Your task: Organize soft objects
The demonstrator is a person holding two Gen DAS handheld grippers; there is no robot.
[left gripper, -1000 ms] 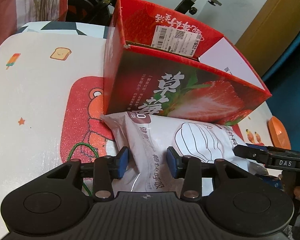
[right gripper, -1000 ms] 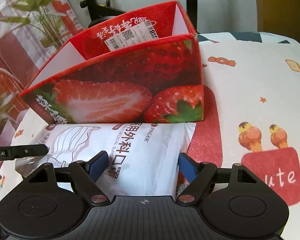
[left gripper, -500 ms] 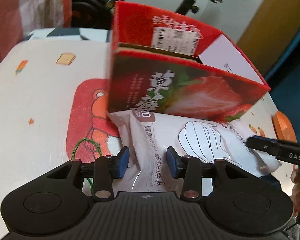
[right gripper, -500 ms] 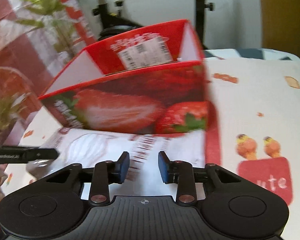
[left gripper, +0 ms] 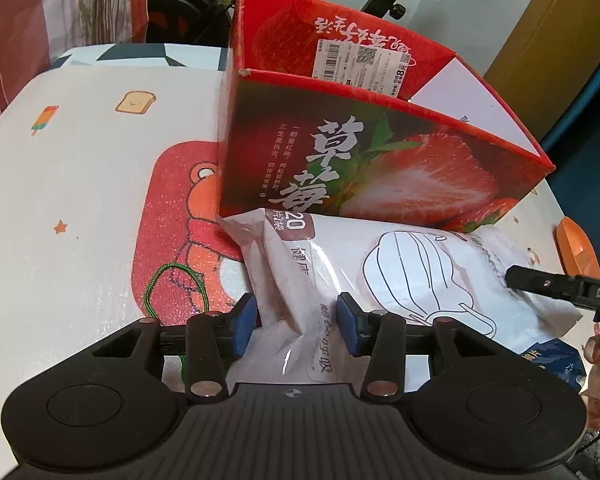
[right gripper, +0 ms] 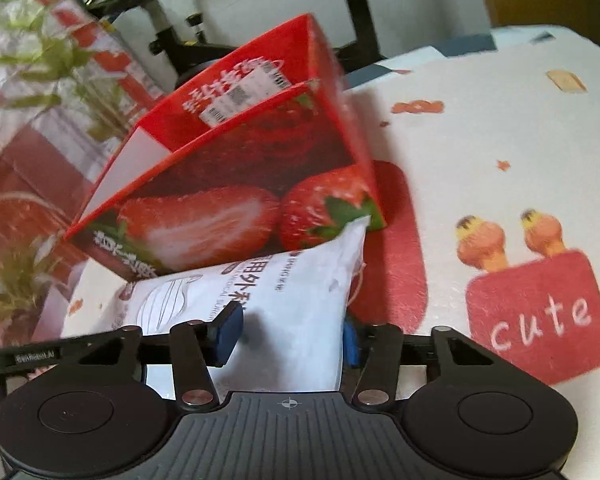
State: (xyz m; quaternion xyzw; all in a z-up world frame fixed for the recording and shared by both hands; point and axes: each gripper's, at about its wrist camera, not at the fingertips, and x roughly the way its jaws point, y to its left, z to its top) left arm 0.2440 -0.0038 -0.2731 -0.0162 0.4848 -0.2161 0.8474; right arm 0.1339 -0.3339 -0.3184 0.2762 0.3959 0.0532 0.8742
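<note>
A white plastic pack of face masks (left gripper: 380, 272) lies in front of an open red strawberry box (left gripper: 364, 168). My left gripper (left gripper: 296, 324) is shut on the pack's left end, which bunches between the blue pads. My right gripper (right gripper: 288, 336) is shut on the pack's other end (right gripper: 284, 304) and lifts it, so one corner rises against the strawberry box (right gripper: 236, 184). The right gripper's finger also shows at the right edge of the left wrist view (left gripper: 556, 286).
The table (left gripper: 80, 160) has a white cloth with red cartoon patches. A green cord loop (left gripper: 172, 284) lies left of the pack. A blue packet (left gripper: 556, 360) sits under the pack's right end. An exercise bike stands behind the box.
My right gripper has closed on the pack and lifted and tilted its end. My left gripper has kept its hold while the view shifted slightly.
</note>
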